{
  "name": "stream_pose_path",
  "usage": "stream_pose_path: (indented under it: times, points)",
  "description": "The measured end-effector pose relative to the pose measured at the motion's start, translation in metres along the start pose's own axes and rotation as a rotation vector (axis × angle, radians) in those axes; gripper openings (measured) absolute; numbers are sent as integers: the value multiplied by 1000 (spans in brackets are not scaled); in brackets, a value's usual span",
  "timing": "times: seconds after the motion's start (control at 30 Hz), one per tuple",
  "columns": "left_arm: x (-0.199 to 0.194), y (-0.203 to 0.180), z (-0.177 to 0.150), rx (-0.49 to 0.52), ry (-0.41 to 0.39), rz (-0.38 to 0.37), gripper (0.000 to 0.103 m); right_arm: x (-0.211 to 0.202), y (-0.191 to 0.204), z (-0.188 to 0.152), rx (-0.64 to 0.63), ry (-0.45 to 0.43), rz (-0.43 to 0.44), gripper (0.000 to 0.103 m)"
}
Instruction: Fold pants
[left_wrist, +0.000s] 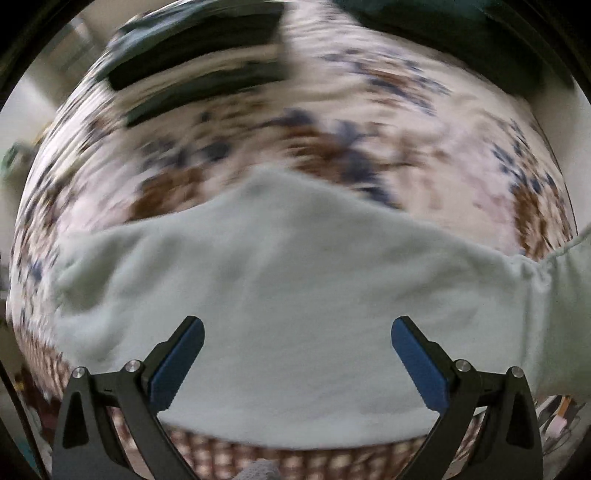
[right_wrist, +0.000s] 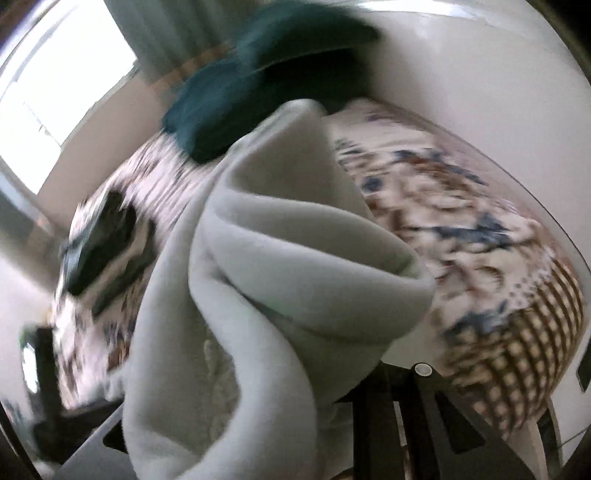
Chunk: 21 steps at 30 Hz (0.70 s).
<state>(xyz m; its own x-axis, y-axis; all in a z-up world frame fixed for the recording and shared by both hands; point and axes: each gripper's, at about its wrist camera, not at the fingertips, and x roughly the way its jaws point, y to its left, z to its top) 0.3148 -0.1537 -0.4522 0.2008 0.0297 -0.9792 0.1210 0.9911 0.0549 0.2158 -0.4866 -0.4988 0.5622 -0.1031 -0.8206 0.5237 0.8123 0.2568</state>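
Note:
Pale mint-green pants (left_wrist: 295, 295) lie spread across a floral bedspread (left_wrist: 369, 122). My left gripper (left_wrist: 297, 350) is open above the pants, its blue pads (left_wrist: 177, 365) wide apart with nothing between them. In the right wrist view the same pants (right_wrist: 258, 295) are bunched and lifted, draped over my right gripper (right_wrist: 332, 391). Its fingertips are hidden under the fabric, and the cloth hangs from them, so it is shut on the pants. Both views are motion-blurred.
Dark folded garments (left_wrist: 199, 55) lie at the far left of the bed, and a dark teal pile (right_wrist: 266, 85) sits at the back by the wall. A checkered bed skirt (right_wrist: 517, 369) marks the bed's edge. A window (right_wrist: 55, 110) is at the left.

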Motion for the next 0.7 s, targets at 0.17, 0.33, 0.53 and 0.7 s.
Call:
stream_pose_path:
  times: [0.17, 0.33, 0.53, 0.7]
  points:
    - [4, 98, -17, -132, 27, 54, 103, 45, 118, -75, -300, 82, -3, 21]
    - [24, 142, -21, -202, 63, 66, 103, 106, 194, -173, -586, 203, -94, 21]
    - [37, 140, -3, -215, 83, -79, 103, 117, 202, -190, -644, 332, 0, 82]
    - [52, 101, 19, -181, 135, -252, 103, 69, 156, -156, -355, 481, 318, 83]
